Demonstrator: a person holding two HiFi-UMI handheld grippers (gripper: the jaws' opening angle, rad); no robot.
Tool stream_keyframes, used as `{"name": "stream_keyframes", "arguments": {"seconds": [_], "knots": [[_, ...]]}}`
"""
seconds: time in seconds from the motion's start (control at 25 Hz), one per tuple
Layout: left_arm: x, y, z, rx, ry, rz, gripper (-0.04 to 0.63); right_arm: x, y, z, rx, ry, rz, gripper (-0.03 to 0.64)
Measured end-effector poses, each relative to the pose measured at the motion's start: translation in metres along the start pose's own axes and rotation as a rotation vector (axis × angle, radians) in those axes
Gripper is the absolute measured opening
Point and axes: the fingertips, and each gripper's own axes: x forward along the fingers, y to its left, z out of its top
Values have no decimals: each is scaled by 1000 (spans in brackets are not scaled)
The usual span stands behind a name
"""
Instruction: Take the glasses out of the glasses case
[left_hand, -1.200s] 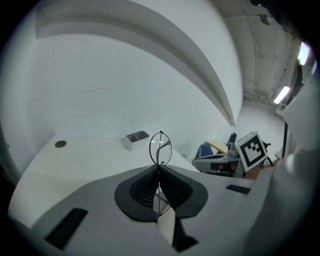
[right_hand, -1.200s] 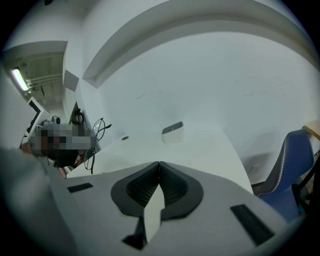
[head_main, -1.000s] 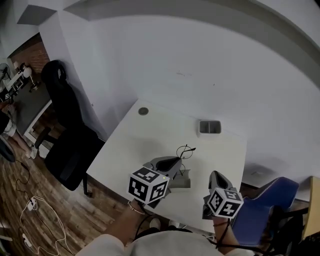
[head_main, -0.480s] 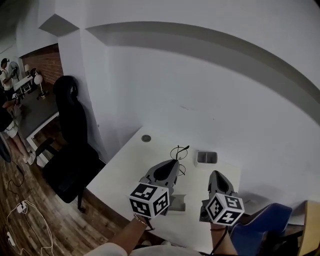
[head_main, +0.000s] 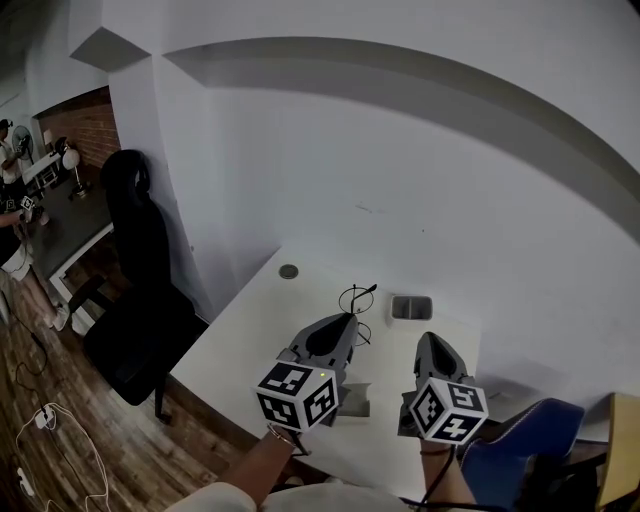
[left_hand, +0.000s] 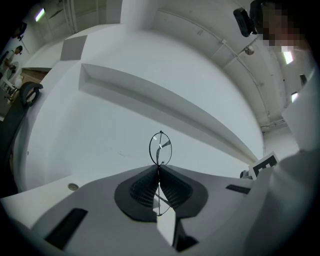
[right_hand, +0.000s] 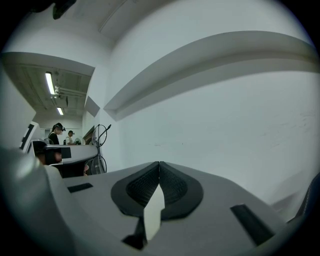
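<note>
Holding the glasses (left_hand: 160, 148) clear of the table (head_main: 258, 328) is the step in hand. My left gripper (left_hand: 159, 167) is clamped on the thin wire frame. One round lens stands above the jaw tips, and the rest of the frame runs down between the pads. The glasses hang in the air, apart from the grey glasses case (head_main: 357, 402) lying on the table beneath. My right gripper (right_hand: 159, 162) hovers beside the left, its jaws together on nothing.

Procedure, as I judge it:
1. Hold the clamp pressure constant, because the thin wire may pivot or bend.
2. Hold the left gripper level.
3. Carry the glasses to bare tabletop, away from the case and the small grey box (head_main: 411, 307).
4. Lower until the frame rests, then release.
</note>
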Motion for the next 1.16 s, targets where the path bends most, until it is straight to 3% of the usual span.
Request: {"name": "stream_keyframes", "arguments": {"seconds": [0.28,1.16], "knots": [[0,0,-3,6,7,9,23,-4,-3,1,-67,7,-31,32],[-8,5,-16,2,43,7,23,-9,-4,-13,-51,31,-50,32]]}}
